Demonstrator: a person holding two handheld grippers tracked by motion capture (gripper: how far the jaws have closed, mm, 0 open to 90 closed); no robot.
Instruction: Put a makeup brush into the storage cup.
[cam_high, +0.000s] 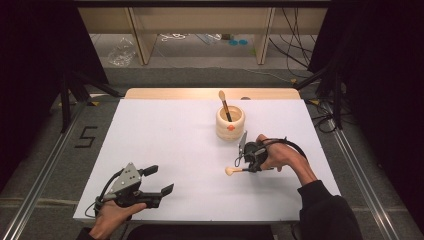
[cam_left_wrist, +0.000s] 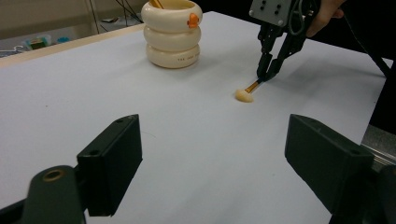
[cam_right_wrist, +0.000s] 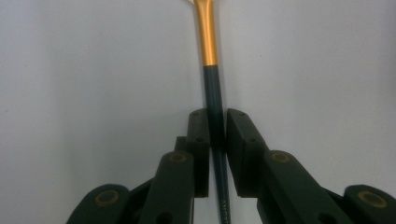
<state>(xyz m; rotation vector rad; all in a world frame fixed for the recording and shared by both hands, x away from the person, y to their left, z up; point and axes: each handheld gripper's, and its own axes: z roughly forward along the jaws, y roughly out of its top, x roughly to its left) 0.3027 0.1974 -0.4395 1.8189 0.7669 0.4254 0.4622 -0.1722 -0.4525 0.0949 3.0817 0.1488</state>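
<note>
A makeup brush (cam_high: 233, 171) with a cream tip, gold ferrule and dark handle lies on the white table (cam_high: 170, 145), right of centre. My right gripper (cam_high: 248, 169) is shut on its handle (cam_right_wrist: 215, 116); the pads press it from both sides. In the left gripper view the brush (cam_left_wrist: 245, 94) touches the table under the right gripper (cam_left_wrist: 265, 74). A cream ringed holder (cam_high: 230, 122) stands behind it with another brush (cam_high: 224, 105) upright inside. My left gripper (cam_high: 159, 180) rests open near the front left edge, with nothing between its fingers (cam_left_wrist: 112, 163).
The holder (cam_left_wrist: 172, 32) carries a small orange mark on its side. A wooden strip (cam_high: 210, 93) runs along the table's far edge. Metal rails flank the table, and shelving legs and cables stand on the floor beyond.
</note>
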